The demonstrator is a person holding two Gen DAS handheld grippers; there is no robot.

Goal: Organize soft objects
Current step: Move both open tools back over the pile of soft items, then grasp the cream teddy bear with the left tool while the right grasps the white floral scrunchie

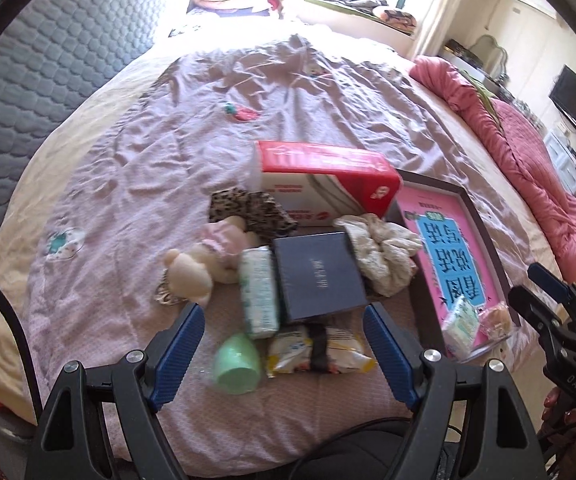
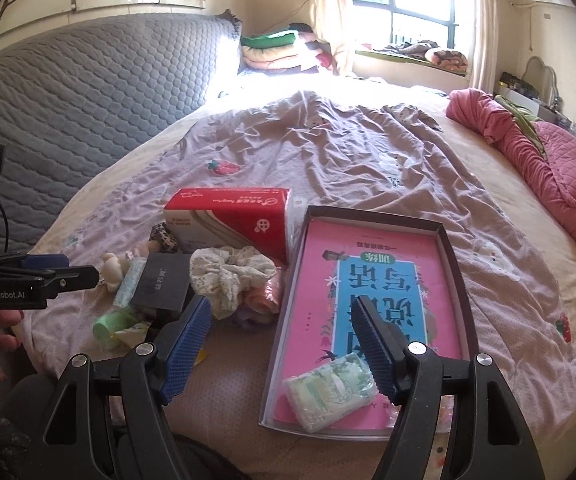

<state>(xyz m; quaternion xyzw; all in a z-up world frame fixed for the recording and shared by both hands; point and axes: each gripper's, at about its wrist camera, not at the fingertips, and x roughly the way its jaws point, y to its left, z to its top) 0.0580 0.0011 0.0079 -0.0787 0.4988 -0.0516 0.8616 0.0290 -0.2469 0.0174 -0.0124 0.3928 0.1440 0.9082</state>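
Tissue pack (image 2: 330,392) in tray (image 2: 454,256), below spread right gripper (image 2: 284,320) jaws.

Two tissue packs (image 1: 259,292) (image 2: 330,392), two scrunchies (image 1: 380,258) (image 1: 248,210), one tray (image 2: 454,264)

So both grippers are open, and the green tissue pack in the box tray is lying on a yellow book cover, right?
Not quite: the cover is pink with a blue panel, not yellow. The right wrist view shows the tissue pack lying on that pink book inside the box tray. The rest holds: the left gripper and right gripper are both open and hold nothing.
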